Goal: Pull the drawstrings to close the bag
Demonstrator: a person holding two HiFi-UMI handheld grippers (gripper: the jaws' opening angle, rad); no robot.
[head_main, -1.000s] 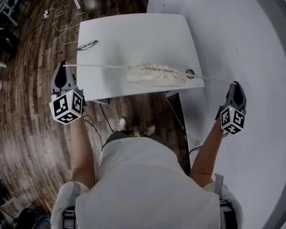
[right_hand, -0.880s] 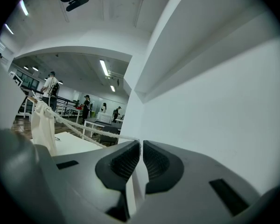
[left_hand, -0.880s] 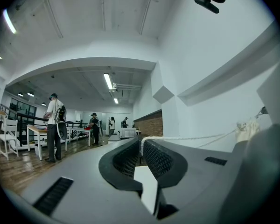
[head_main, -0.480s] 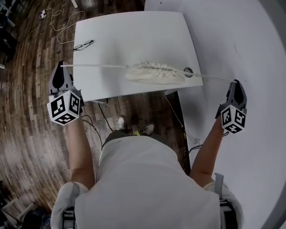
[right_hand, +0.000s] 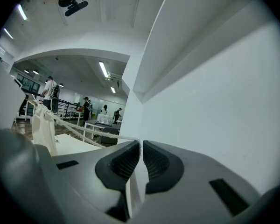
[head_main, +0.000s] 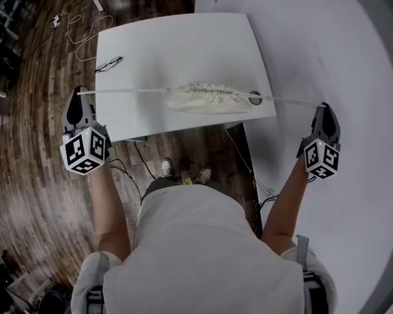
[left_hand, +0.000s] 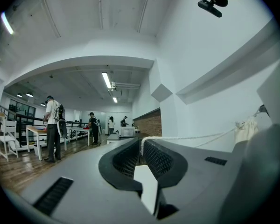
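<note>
A cream cloth bag (head_main: 208, 99) lies bunched on the white table (head_main: 177, 51), its mouth gathered into pleats. A white drawstring (head_main: 124, 91) runs taut from it to the left, and another drawstring (head_main: 288, 101) runs right. My left gripper (head_main: 78, 97) hangs past the table's left edge, shut on the left drawstring (left_hand: 186, 136) at its tips. My right gripper (head_main: 324, 108) is out over the white floor, shut on the right drawstring (right_hand: 79, 130). The bag (right_hand: 43, 127) shows at the left of the right gripper view and the bag (left_hand: 246, 127) at the right of the left one.
A round cable hole (head_main: 255, 99) sits at the table's right front corner beside the bag. A black cable (head_main: 110, 64) lies at the table's left edge. Wood floor (head_main: 33, 175) is on the left, a white platform (head_main: 340, 57) on the right. People stand at far tables (left_hand: 51, 129).
Both grippers have moved a little further apart, the left one leftward and down in the view. The strings stay taut and the bag's mouth looks slightly more gathered.
</note>
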